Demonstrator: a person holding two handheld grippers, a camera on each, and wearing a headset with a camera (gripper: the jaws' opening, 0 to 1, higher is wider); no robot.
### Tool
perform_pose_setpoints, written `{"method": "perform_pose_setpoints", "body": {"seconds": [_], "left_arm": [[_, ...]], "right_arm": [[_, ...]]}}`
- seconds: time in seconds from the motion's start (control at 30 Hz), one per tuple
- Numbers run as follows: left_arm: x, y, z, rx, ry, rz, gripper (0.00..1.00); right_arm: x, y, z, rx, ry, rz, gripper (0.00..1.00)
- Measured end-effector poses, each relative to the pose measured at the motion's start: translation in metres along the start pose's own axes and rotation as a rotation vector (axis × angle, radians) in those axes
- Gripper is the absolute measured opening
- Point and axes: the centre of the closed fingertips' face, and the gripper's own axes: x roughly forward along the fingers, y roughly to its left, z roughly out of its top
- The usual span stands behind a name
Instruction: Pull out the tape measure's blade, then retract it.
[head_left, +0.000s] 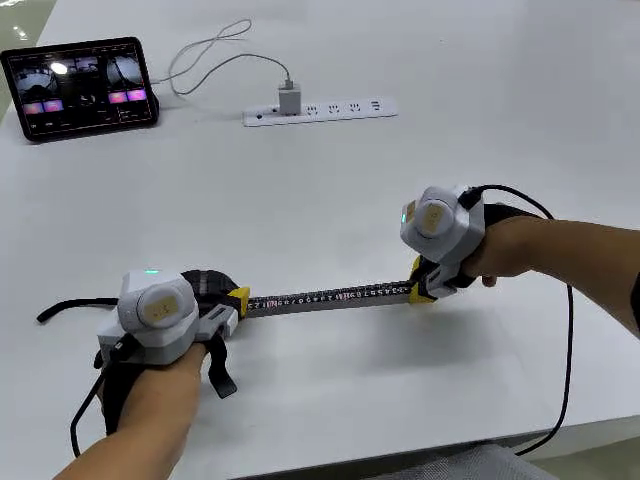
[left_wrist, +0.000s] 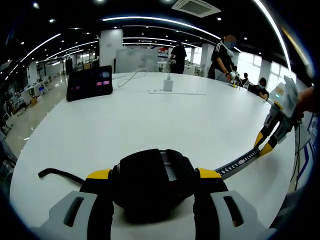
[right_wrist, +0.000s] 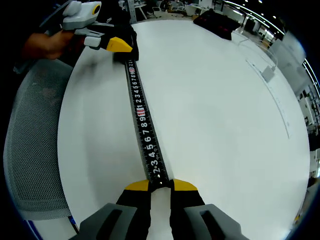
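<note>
A black tape measure case (left_wrist: 154, 179) sits clamped between the yellow-tipped fingers of my left gripper (left_wrist: 155, 175), low on the white table (head_left: 330, 180). In the head view the case (head_left: 208, 287) lies at the lower left under that gripper (head_left: 225, 305). Its black numbered blade (head_left: 325, 298) runs flat along the table to my right gripper (head_left: 420, 290), which is shut on the blade's end. In the right gripper view the blade (right_wrist: 142, 120) stretches away from the pinching tips (right_wrist: 160, 185) toward the left gripper (right_wrist: 107, 42).
A tablet (head_left: 80, 85) with a lit screen rests at the far left. A white power strip (head_left: 320, 110) with a charger and cable lies at the back. A mesh chair (right_wrist: 35, 150) stands beside the table edge. People stand at a distance behind the table.
</note>
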Motion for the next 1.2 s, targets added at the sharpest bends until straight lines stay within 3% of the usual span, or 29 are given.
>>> {"method": "perform_pose_setpoints", "body": {"seconds": [0.2, 0.57, 0.67, 0.87, 1.2], "left_arm": [[0.0005, 0.0001, -0.0003, 0.004, 0.007, 0.000, 0.60], [0.0019, 0.0008, -0.0010, -0.004, 0.013, 0.007, 0.60], [0.0014, 0.0005, -0.0010, -0.003, 0.011, 0.002, 0.60], [0.0010, -0.0003, -0.0009, -0.002, 0.008, 0.002, 0.60], [0.0012, 0.0002, -0.0010, -0.003, 0.011, -0.002, 0.60]], "right_arm": [[0.0012, -0.0002, 0.0012, 0.000, 0.040, -0.004, 0.10], [0.0013, -0.0001, 0.0037, 0.029, 0.041, -0.019, 0.10], [0.0013, 0.0006, 0.0038, -0.001, 0.047, -0.018, 0.10], [0.0013, -0.0005, 0.0037, -0.012, 0.005, -0.011, 0.10], [0.0017, 0.0012, 0.0062, -0.070, 0.014, -0.003, 0.10]]}}
